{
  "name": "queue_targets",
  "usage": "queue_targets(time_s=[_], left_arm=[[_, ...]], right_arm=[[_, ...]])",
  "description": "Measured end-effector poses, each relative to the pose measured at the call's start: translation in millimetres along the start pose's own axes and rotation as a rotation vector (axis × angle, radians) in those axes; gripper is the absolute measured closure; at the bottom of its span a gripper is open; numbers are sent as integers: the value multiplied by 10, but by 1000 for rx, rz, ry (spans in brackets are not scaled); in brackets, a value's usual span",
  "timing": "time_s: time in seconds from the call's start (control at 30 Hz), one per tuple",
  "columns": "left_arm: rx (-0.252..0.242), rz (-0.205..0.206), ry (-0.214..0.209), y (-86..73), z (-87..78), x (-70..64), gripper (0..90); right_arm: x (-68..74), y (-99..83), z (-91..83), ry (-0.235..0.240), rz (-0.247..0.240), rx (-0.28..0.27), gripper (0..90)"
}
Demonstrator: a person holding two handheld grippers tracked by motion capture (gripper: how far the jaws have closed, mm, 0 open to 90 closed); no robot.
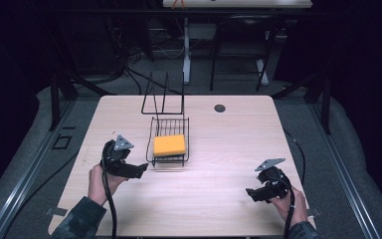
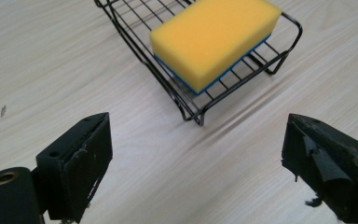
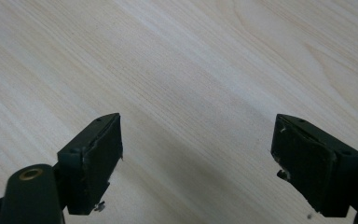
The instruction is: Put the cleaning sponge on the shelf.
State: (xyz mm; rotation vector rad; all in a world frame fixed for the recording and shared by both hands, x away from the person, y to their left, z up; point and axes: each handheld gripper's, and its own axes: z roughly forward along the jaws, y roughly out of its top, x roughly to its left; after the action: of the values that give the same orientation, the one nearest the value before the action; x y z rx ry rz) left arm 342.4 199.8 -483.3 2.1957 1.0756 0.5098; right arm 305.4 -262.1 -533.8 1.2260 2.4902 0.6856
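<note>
A yellow sponge with a blue underside lies in a black wire basket near the middle of the light wooden table. In the left gripper view the sponge rests on the basket's wires, a short way beyond the jaws. My left gripper is just left of the basket's near corner, open and empty. My right gripper hovers at the table's front right, far from the basket, open over bare wood.
A black wire rack stands upright behind the basket. A small dark round spot sits at the table's back. Cables trail from both grippers toward the front edge. Dark floor and table legs surround the table.
</note>
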Motion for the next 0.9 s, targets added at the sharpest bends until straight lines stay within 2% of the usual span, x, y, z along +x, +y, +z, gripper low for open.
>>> queue_targets(time_s=[0.13, 0.33, 0.5, 0.63, 0.9], left_arm=[[17, -12, 13, -113, -20, 17, 51], [61, -28, 7, -298, 20, 14, 13], [101, -24, -24, -432, 100, -5, 1], [131, -18, -48, -457, 187, -26, 1], [151, -18, -53, -458, 265, 6, 1]], right_arm=[[7, -1, 6, -1, -3, 5, 161], [7, 2, 17, -1, -7, 10, 161], [5, 0, 26, -1, -11, 16, 161], [5, -2, 31, 1, -11, 21, 162], [-3, -10, 35, 14, -13, 28, 162]])
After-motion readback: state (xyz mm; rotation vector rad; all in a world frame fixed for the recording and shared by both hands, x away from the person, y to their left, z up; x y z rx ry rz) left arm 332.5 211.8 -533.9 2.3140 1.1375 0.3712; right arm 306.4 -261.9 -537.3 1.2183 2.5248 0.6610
